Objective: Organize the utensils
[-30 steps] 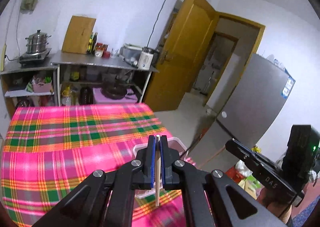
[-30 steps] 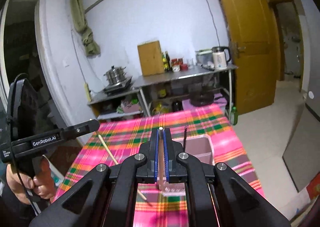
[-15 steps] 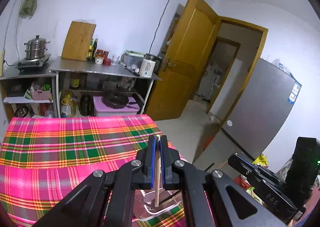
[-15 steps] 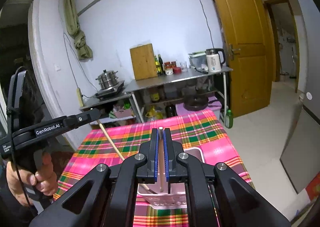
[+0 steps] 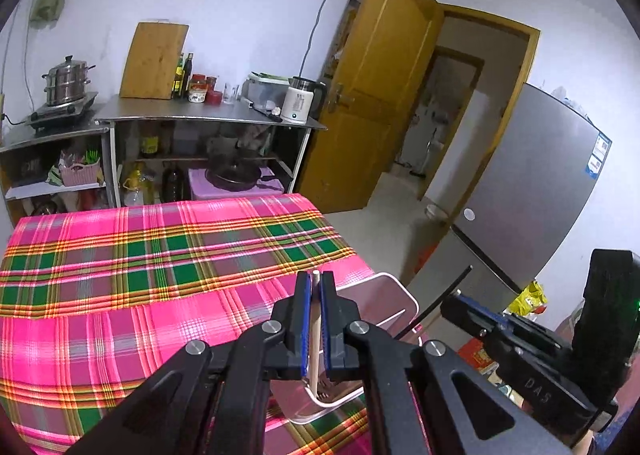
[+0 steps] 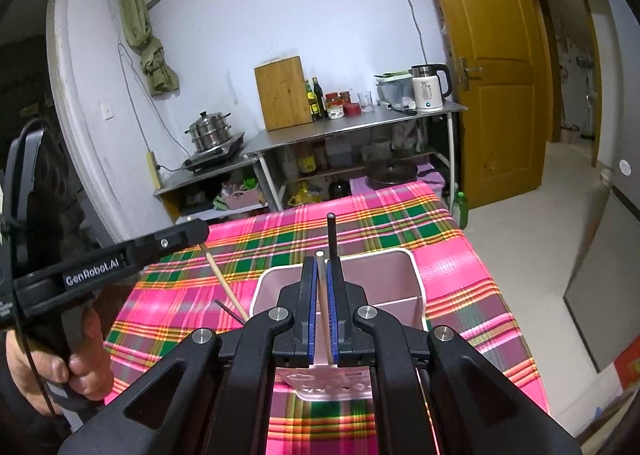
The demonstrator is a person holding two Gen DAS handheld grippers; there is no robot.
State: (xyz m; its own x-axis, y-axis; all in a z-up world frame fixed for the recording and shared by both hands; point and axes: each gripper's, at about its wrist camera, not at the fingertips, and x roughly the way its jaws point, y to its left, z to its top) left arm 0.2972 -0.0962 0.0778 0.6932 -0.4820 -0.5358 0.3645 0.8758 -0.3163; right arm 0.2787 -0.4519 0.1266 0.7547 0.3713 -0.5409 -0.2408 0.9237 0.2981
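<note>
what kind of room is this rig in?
Most likely a home kitchen with a dining table: a steamer pot on a small cooktop, an electric kettle and cutting board on a steel counter, a fridge by the door, a plaid tablecloth.

Plaid-clothed table [image 6: 460, 267] carries pink utensil holder [image 6: 404, 287], apparently w/ compartments.
</note>
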